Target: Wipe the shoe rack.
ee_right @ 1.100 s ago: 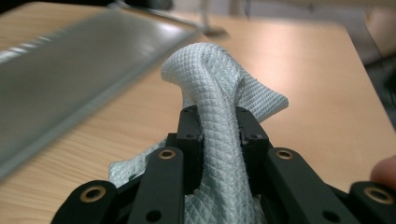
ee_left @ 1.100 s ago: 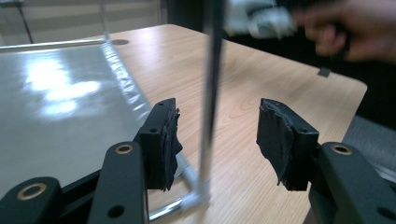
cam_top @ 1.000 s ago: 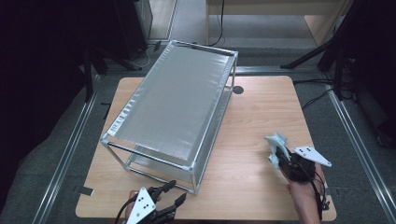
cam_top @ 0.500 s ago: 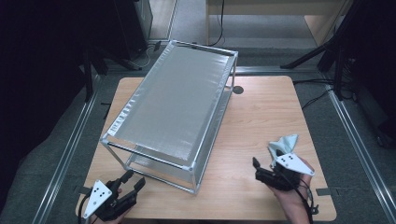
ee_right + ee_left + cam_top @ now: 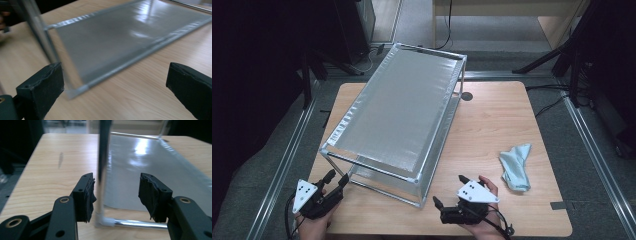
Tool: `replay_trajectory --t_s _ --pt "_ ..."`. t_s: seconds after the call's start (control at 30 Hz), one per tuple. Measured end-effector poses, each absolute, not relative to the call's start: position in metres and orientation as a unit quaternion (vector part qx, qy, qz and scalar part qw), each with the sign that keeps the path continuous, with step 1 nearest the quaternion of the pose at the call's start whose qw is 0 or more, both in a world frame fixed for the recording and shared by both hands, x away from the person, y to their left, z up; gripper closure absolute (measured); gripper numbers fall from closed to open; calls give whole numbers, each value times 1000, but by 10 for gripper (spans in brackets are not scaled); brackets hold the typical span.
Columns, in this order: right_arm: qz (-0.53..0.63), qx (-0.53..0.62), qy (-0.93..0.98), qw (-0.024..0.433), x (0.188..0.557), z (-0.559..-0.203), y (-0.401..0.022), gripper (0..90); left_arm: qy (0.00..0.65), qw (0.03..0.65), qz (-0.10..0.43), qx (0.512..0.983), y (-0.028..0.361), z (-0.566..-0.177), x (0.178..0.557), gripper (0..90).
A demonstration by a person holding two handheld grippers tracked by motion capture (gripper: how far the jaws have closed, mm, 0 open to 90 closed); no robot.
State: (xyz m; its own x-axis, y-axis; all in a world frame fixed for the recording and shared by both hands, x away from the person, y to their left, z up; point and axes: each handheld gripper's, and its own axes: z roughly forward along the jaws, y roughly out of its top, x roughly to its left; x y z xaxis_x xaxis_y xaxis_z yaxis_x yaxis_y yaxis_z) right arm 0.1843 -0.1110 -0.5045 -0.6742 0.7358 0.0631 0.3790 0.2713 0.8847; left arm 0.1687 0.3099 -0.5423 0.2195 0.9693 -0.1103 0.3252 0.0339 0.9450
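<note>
A metal-tube rack with silvery fabric shelves stands slantwise on the wooden table. A pale blue cloth lies crumpled on the table at the right, apart from both grippers. My left gripper is at the rack's near left leg, open. In the left gripper view that upright post stands between the jaws, close to the left pad. My right gripper lies near the rack's front corner, its jaws just opened wide. In the right gripper view they hold nothing, with the corner post and lower shelf ahead.
The table's front edge runs just beneath both hands. A small dark round grommet sits in the tabletop behind the rack. Dark stand legs and floor rails flank the table.
The right gripper has let go of the blue cloth, which now lies on the table, and has moved left toward the rack's front corner. The left gripper has moved left to the rack's leg.
</note>
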Motion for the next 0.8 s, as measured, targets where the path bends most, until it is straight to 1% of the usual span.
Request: replay_trajectory --t_s 0.17,0.2,0.23,0.27,0.33,0.4,0.43,0.5,0.57,0.63,0.7,0.73,0.8 --pt "501 342 777 167 175 -503 -89 26 538 477 335 609 309 -545 178 481" --pt "502 342 777 167 174 -504 -85 31 536 477 335 610 308 -545 179 492" --pt "501 342 777 169 173 -505 -82 44 533 479 334 612 308 -545 180 522" --pt "499 339 777 179 172 -507 -78 66 532 477 336 614 308 -545 180 545" --pt "495 324 780 204 166 -510 -69 140 532 474 340 614 309 -546 183 592" --pt "502 312 781 199 161 -513 -62 209 529 476 337 616 309 -547 184 647" --pt "502 306 784 199 159 -514 -59 279 528 472 343 617 309 -547 184 680" --pt "498 297 788 207 157 -517 -53 392 529 471 345 616 310 -547 183 754" --pt "489 304 789 213 159 -520 -53 512 528 470 347 617 311 -546 182 801" --pt "487 316 787 208 163 -522 -57 576 525 469 346 621 311 -546 181 806" --pt "494 318 786 191 166 -523 -63 638 516 470 343 628 307 -546 180 810" --pt "492 316 787 197 166 -523 -65 671 513 470 342 632 305 -546 179 812" --pt "488 316 787 206 167 -522 -70 706 504 469 338 641 300 -545 177 815"
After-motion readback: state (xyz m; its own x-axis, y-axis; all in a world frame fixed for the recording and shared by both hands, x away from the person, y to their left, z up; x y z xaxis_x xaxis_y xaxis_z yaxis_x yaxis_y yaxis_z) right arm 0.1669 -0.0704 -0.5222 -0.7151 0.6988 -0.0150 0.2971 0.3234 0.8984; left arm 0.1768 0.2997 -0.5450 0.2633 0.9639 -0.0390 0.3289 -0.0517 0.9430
